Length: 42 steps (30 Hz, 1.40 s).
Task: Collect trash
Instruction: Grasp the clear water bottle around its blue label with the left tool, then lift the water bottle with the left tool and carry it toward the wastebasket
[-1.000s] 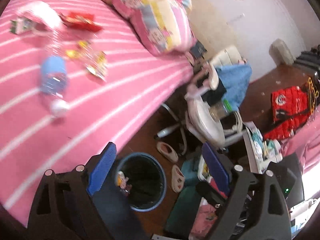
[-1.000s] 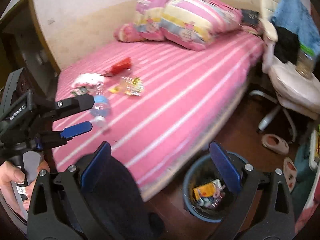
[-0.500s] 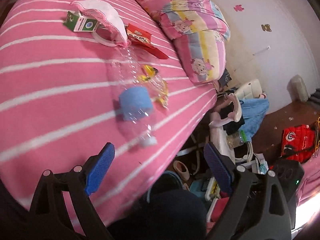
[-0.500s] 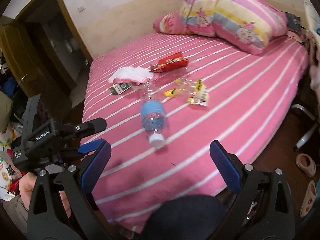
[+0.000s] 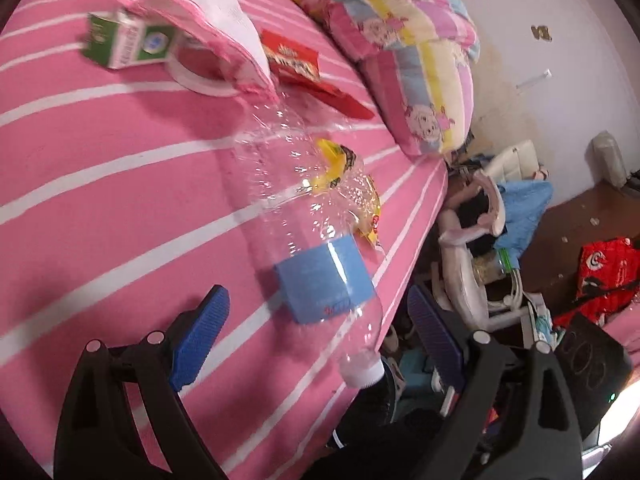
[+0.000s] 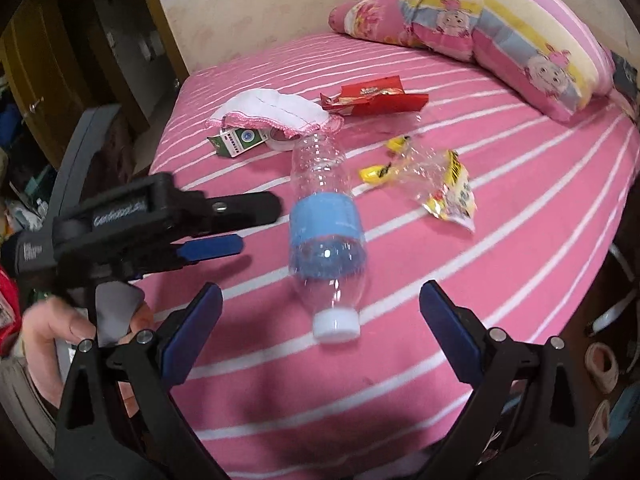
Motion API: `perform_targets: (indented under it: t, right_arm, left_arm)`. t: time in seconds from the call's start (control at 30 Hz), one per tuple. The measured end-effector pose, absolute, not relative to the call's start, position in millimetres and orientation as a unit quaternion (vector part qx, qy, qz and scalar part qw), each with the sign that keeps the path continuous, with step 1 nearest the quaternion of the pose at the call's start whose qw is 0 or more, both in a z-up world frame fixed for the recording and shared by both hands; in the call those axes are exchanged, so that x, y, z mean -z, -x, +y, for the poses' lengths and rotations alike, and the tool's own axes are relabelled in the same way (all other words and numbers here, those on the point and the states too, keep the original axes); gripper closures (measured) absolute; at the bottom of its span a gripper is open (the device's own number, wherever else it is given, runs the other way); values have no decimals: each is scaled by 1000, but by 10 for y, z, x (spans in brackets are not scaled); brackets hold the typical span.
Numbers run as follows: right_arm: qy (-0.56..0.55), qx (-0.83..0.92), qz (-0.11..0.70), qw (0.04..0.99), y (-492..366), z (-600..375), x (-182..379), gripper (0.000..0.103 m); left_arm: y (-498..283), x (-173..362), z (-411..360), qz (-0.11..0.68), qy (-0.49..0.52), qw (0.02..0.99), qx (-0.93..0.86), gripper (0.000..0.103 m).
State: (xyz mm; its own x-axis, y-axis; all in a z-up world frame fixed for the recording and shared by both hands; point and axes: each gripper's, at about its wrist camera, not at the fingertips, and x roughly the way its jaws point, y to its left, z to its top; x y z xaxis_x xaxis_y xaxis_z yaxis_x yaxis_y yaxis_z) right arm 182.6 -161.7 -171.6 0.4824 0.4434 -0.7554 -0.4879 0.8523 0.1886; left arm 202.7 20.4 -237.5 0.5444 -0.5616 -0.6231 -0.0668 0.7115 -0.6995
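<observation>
Both views now swung off the floor and bin, onto the bed [image 6: 500,208] — closing in on the clear plastic bottle [image 6: 326,216]. Bottle lying flat on the pink sheet, white cap [image 6: 335,323] toward the edge, now centred between the right gripper [image 6: 320,336] pads. Left gripper [image 5: 318,336] alongside, also wide open, empty. Looks like bottle pickup next — wrappers [image 6: 448,192], carton [image 6: 240,142], red packet [image 6: 376,96] still left on the sheet.
</observation>
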Motion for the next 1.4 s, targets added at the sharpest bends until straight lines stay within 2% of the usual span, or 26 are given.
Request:
perform_targets:
  t: [0.33, 0.57, 0.6, 0.7, 0.73, 0.77, 0.8, 0.87, 1.17, 1.4]
  right_arm:
    - [15, -269, 447, 853, -2292, -1488, 2063, 5]
    - [26, -281, 457, 844, -2380, -1321, 2204, 5]
    - [22, -280, 460, 842, -2400, -1324, 2220, 5]
    - [11, -277, 474, 836, -2470, -1319, 2283, 6]
    - [10, -275, 478, 834, -2486, -1312, 2305, 7]
    - [7, -278, 483, 830, -2504, -1305, 2330, 16]
    - [5, -281, 487, 827, -2516, -1296, 2348, 34]
    - [-3, -296, 496, 816, -2529, -1263, 2383, 41]
    - [11, -296, 463, 836, -2339, -1194, 2170, 41]
    - [20, -308, 425, 851, -1902, -1336, 1844, 41]
  left_arm:
    - [-2567, 2589, 147, 504, 364, 757, 201, 15]
    - [-2797, 2673, 21, 537, 338, 744, 210, 15]
    - [-2823, 2689, 22, 541, 336, 742, 209, 17]
    - [-2874, 2710, -2, 554, 316, 743, 202, 36]
    - [-2883, 2719, 0, 555, 317, 742, 203, 37]
    - [-2880, 2725, 11, 553, 320, 742, 203, 37]
    - [-2881, 2726, 8, 553, 317, 743, 204, 38]
    - [-2887, 2726, 12, 552, 316, 744, 203, 40]
    - [-2678, 2554, 144, 519, 337, 759, 203, 40]
    - [-2163, 2097, 4, 489, 316, 787, 204, 40]
